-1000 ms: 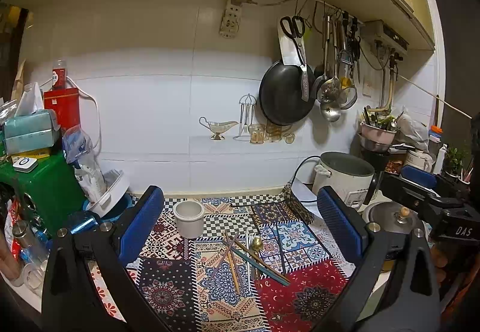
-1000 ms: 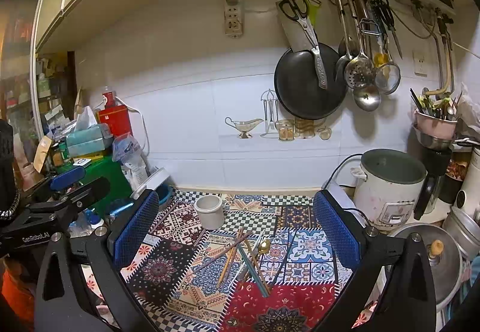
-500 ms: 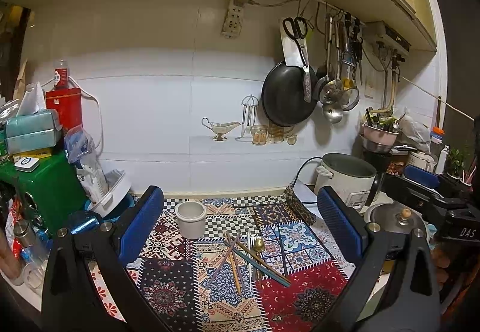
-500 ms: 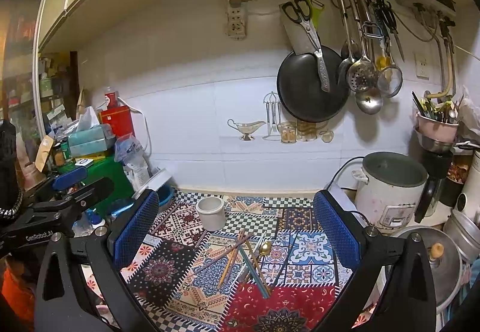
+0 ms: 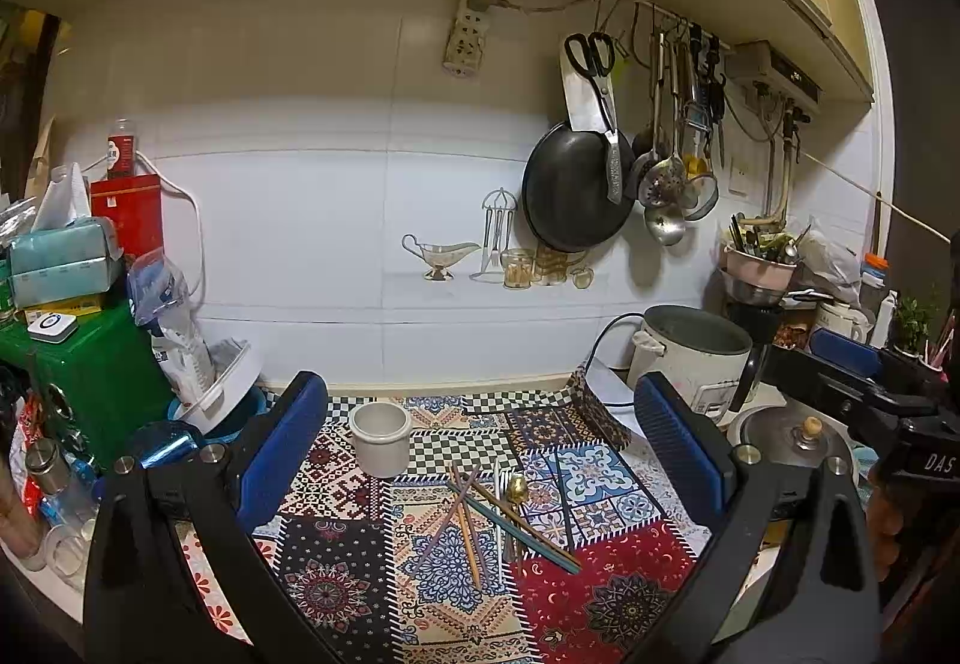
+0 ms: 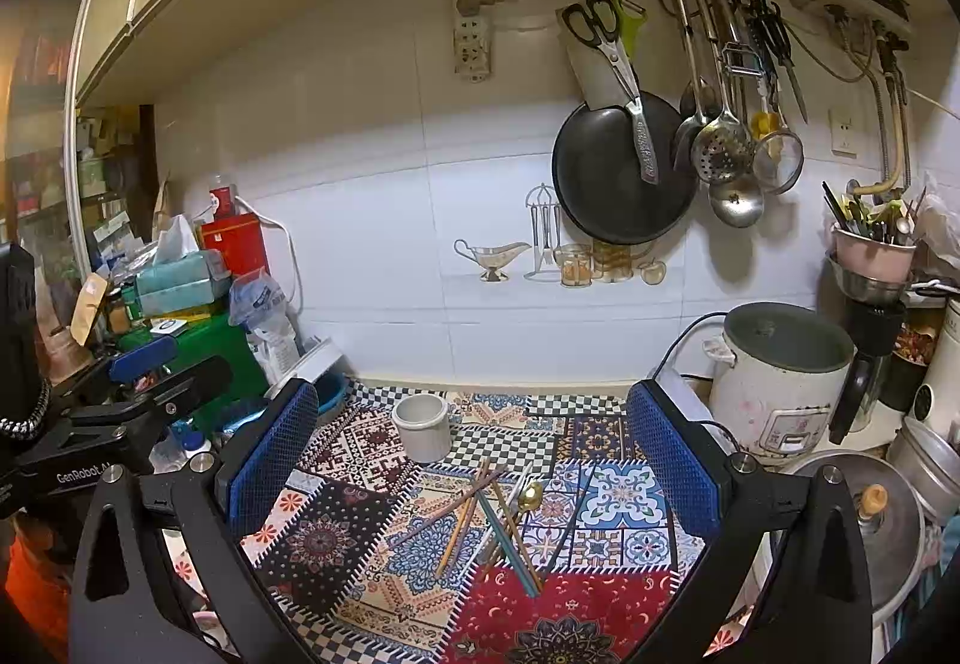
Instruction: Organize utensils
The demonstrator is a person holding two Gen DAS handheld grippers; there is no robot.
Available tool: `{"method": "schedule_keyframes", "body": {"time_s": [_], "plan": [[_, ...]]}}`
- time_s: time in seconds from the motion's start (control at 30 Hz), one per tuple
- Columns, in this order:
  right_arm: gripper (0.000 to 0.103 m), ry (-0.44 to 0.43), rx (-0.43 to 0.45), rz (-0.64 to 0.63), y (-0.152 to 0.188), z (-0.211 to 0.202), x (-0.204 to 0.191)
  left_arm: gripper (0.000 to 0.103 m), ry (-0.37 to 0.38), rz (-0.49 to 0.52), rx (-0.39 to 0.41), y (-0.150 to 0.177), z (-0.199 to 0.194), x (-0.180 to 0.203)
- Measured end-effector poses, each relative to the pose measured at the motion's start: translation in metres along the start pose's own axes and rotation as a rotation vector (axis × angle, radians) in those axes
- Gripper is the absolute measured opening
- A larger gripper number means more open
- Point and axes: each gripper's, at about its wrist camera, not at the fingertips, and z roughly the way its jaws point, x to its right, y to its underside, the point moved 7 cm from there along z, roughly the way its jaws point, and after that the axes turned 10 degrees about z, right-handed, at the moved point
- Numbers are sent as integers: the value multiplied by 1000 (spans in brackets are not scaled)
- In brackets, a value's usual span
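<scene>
A loose pile of chopsticks (image 5: 480, 520) and a gold spoon (image 5: 517, 490) lies on the patterned cloth (image 5: 336, 562); the pile shows in the right wrist view too (image 6: 480, 514). A white ceramic cup (image 5: 380, 437) stands upright behind the pile, also in the right wrist view (image 6: 421, 425). My left gripper (image 5: 480, 454) is open and empty, held above and in front of the pile. My right gripper (image 6: 474, 460) is open and empty, likewise above the cloth (image 6: 324, 538).
A white rice cooker (image 6: 780, 370) and a lidded pot (image 6: 858, 514) stand at the right. A green box (image 5: 78, 364), a tissue pack (image 5: 60, 256) and bottles crowd the left. A black pan (image 6: 618, 172) and ladles hang on the wall.
Both grippers have shifted slightly; the view drifts a little to the right. Nothing on the cloth has moved.
</scene>
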Motion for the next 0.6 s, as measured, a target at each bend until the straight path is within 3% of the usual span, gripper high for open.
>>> {"method": "schedule_keyframes", "body": {"time_s": [0.6], "plan": [[102, 2, 1, 4, -2, 3, 3, 103, -1, -1, -3, 0, 2, -2]]}}
